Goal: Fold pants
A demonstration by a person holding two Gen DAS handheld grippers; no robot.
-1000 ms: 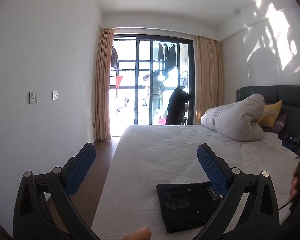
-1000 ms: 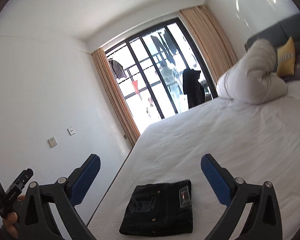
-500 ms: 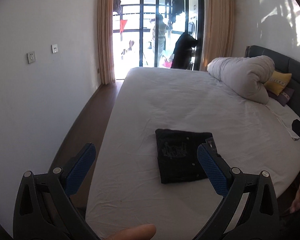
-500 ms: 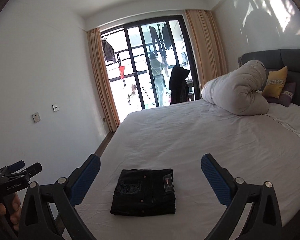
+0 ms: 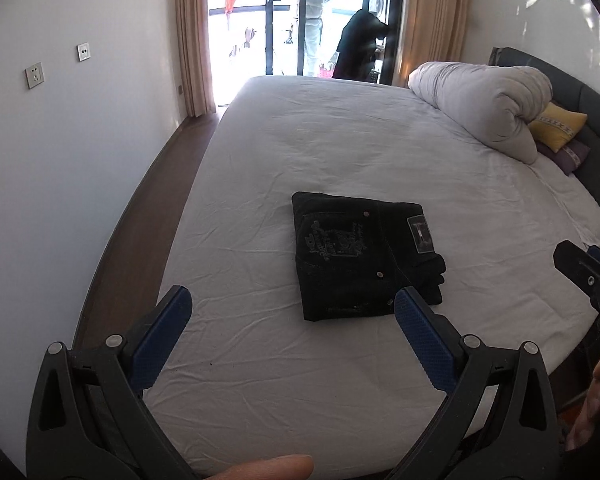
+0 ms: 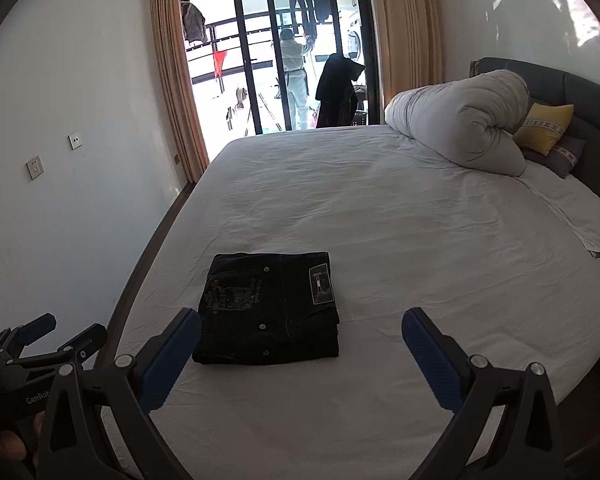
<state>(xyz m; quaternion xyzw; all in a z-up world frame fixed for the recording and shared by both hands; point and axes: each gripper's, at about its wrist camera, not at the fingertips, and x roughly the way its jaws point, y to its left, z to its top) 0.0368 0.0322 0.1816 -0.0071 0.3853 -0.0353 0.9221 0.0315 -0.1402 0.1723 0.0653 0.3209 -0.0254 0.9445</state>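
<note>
The left wrist view looks down on a wide bed covered by a wrinkled white sheet (image 5: 340, 152), with a pair of black denim pants (image 5: 360, 256) folded into a compact rectangle lying flat near the bed's near edge, closer to its left side than its right. A pale leather patch and embroidered back pocket face up. The left gripper (image 5: 296, 320), black-framed with blue ribbed pads, hangs above the near edge with its jaws spread wide and holding nothing, apart from the pants. In the right wrist view the right gripper (image 6: 300, 340) is likewise wide open and empty, above the same edge, the folded pants (image 6: 272, 308) just beyond its left finger. A rolled grey duvet (image 6: 460, 128) and a yellow cushion (image 6: 544, 126) sit at the far right corner against a dark padded headboard (image 6: 588, 100).
</note>
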